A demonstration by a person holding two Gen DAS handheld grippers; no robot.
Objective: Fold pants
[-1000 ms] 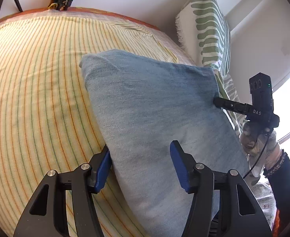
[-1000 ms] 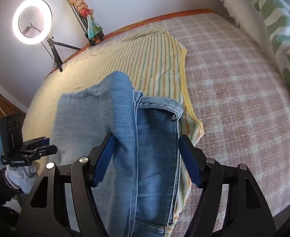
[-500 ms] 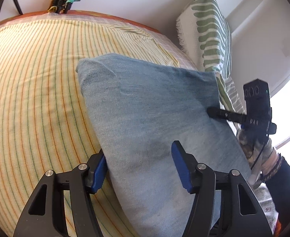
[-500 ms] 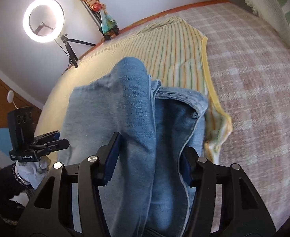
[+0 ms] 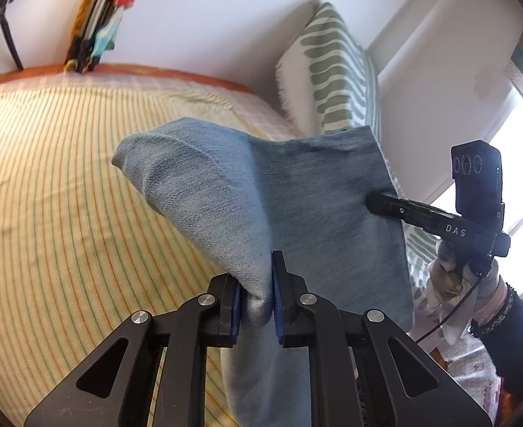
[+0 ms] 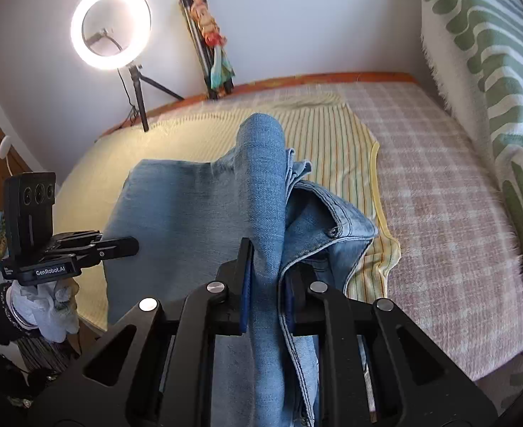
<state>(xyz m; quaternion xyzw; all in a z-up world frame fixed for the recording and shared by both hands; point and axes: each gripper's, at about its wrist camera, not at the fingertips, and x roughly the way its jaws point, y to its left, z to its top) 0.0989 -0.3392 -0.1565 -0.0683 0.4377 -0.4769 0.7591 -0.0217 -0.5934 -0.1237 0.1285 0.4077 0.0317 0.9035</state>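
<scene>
1. A bed fills the room's lower half, covered by a yellow striped sheet (image 5: 65, 185) laid over a pink checked blanket (image 6: 439, 185), with a white wall behind.
2. The left gripper (image 5: 256, 302) has its blue pads pressed together on a pinched fold of the jeans (image 5: 297, 195), so the denim bunches between them and rises in a ridge above the sheet.
3. The right gripper (image 6: 267, 284) is likewise clamped on the jeans, at the end with the waistband and its metal button (image 6: 334, 230); a rolled hump of denim stands up just beyond its fingers.
4. From each grip the jeans spread outward as a broad pale-blue panel lifted off the sheet, their far edge hanging above the yellow stripes.
5. In the left wrist view the right gripper's black body comes in from the right side of the jeans, its tip touching the cloth, held by a gloved hand (image 5: 453, 277).
6. A green-and-white patterned cushion (image 5: 336, 71) stands against the wall beyond the jeans.
7. A lit ring light (image 6: 110, 26) on a tripod stands beyond the bed's far edge, with a bundle of colourful fabric (image 6: 211, 39) leaning on the wall beside it.
</scene>
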